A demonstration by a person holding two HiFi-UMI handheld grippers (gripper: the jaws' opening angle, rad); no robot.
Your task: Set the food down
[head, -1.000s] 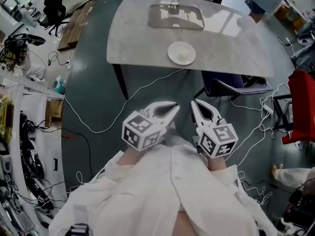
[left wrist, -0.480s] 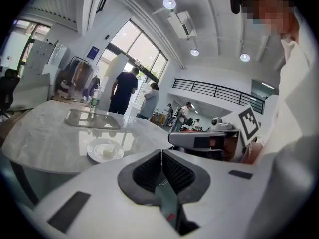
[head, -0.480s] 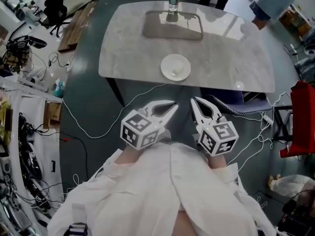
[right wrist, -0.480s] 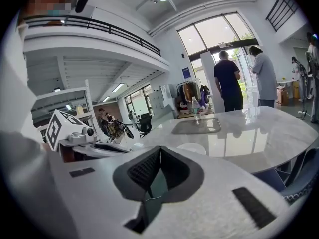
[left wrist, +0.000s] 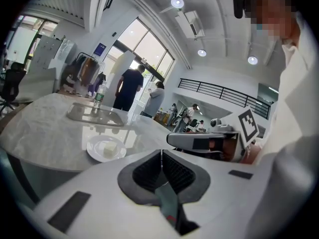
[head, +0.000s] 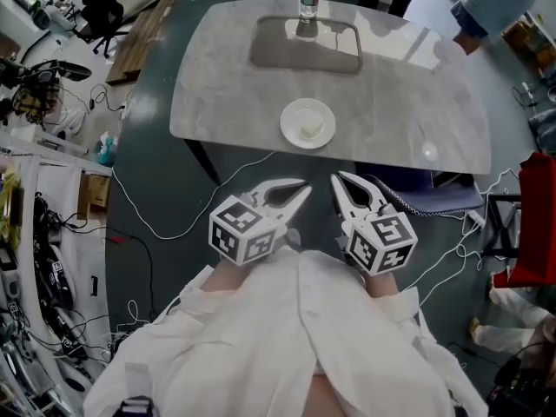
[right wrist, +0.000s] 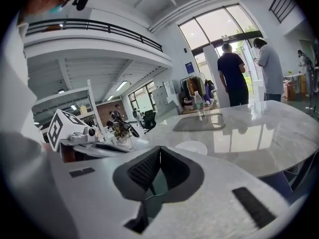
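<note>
Pale marble table (head: 217,85) sat top-centre on a dark grey floor (head: 152,176); tall bright windows (right wrist: 219,24) lit the back wall.

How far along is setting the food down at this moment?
Done, it seems: a pale piece of food lies on the plate on the table. In hand: nothing; the left gripper and right gripper are empty, jaws together, held short of the table. Left: nothing that I can see.
</note>
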